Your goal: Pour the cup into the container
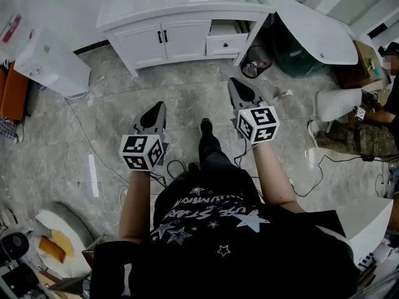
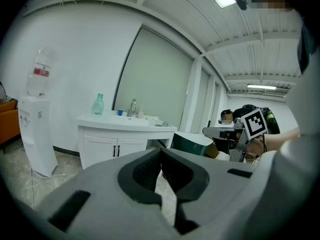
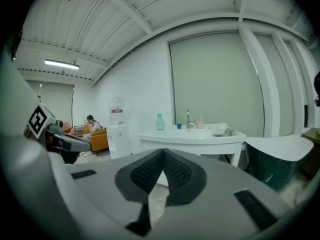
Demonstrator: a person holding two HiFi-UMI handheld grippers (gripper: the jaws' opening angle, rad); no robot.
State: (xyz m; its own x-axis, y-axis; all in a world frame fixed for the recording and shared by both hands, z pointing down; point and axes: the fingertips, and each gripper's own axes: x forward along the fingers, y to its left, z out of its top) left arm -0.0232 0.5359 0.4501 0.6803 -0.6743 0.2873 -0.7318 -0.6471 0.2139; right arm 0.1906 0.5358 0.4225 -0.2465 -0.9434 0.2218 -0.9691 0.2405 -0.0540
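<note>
Your left gripper [image 1: 160, 106] and right gripper [image 1: 234, 83], fingers closed on nothing, hover over the floor [image 1: 187, 104]; walk to the far counter [image 1: 156, 8], where the small blue cup [image 3: 179, 126] stands beside the tap [image 3: 188, 119], and open up before reaching.

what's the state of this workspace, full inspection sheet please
surface: vanity top, white, with a sink
job's things: small blue cup by the tap; green bottle beside it; container not made out
clutter: bin by the vanity, drawer open
grippers: left gripper and right gripper, jaws shut, empty, short of the vanity
cables: loose cable across the floor
surroundings: water dispenser at left, seated person at right
</note>
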